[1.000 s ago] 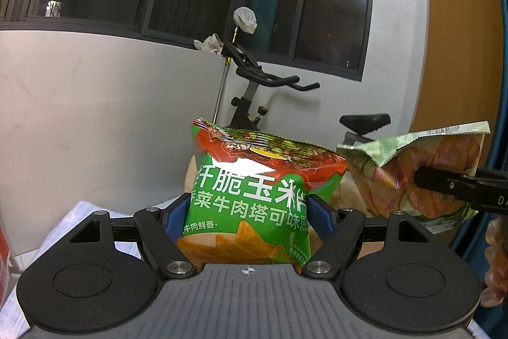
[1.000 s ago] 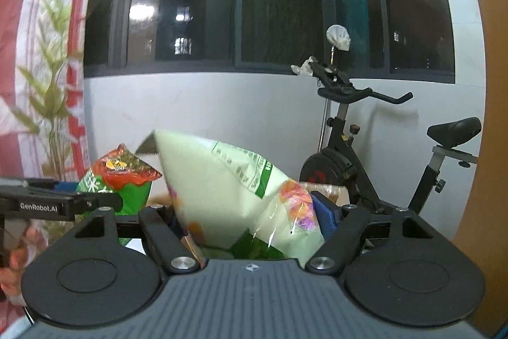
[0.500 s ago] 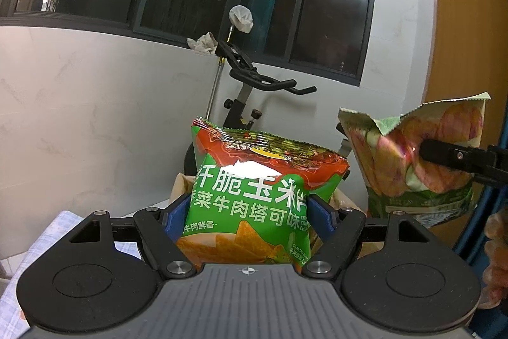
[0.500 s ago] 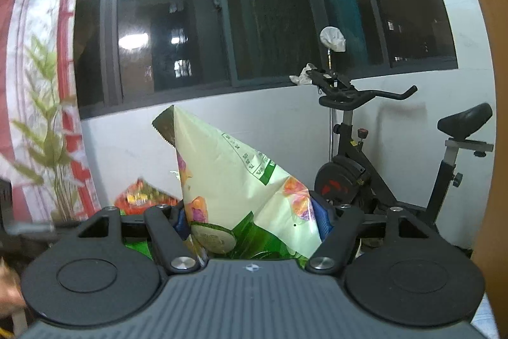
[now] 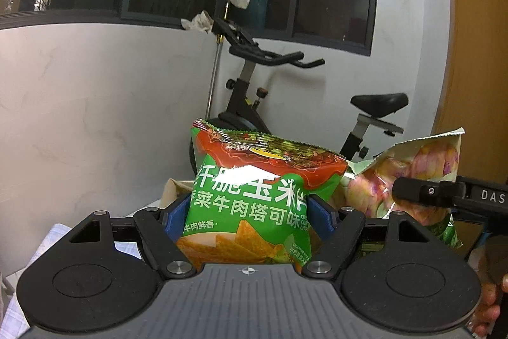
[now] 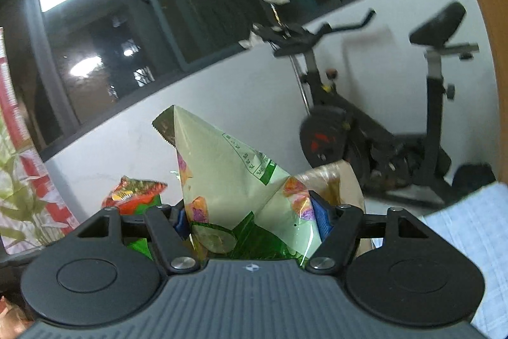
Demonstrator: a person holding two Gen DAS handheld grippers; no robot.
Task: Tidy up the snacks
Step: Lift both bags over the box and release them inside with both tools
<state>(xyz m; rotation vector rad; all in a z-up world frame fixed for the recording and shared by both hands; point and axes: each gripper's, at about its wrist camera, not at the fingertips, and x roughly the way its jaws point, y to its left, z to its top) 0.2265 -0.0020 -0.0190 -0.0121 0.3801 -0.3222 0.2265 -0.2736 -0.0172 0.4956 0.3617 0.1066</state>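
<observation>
Right-wrist view tilted — window sill, exercise bike [image 6: 374, 116] now slanting. Brown cardboard box [image 6: 336, 180] newly visible behind pale-green cucumber chip bag [image 6: 235, 180]. Left-wrist view: that bag [image 5: 412, 180] now nearer red-green tortilla chip bag [image 5: 254, 189] — corner tucked behind.

Dim indoor light, ceiling lamp reflections in dark windows, right view motion-blurred, fisheye-bent edges

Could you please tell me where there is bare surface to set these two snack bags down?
Bare checked cloth shows right of the pale chip bag, beside the brown box; another strip lies left of the green corn-chip bag. Between the two bags it is crowded; the box's inside is mostly hidden.
</observation>
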